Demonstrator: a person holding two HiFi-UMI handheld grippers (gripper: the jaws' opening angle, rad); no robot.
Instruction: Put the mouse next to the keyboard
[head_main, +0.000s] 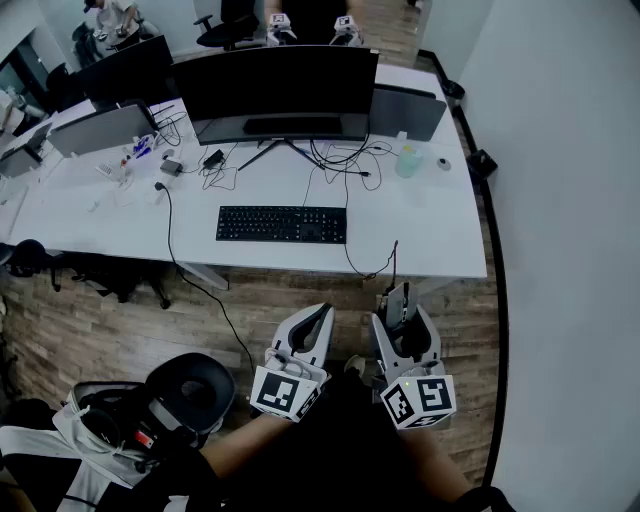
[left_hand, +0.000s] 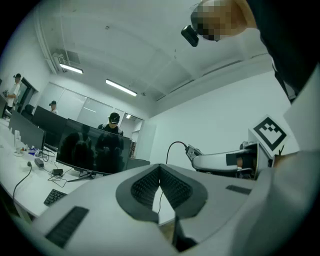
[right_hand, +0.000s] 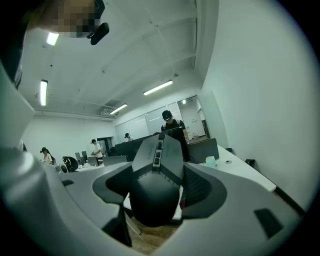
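Note:
A black keyboard (head_main: 281, 224) lies on the white desk (head_main: 430, 240), in front of the wide monitor (head_main: 275, 95). My right gripper (head_main: 404, 312) hovers short of the desk's front edge, over the wooden floor, shut on a black wired mouse (head_main: 403, 302). The mouse's cable runs up onto the desk. In the right gripper view the mouse (right_hand: 155, 185) fills the gap between the pads. My left gripper (head_main: 314, 326) is held beside it, to the left, shut with nothing in it; its pads (left_hand: 145, 187) meet at the tips.
A black office chair (head_main: 190, 392) stands at the lower left. Cables, adapters and a small bottle (head_main: 407, 160) lie behind the keyboard. More monitors stand on the desks to the left, and people stand beyond the big monitor. A white wall runs along the right.

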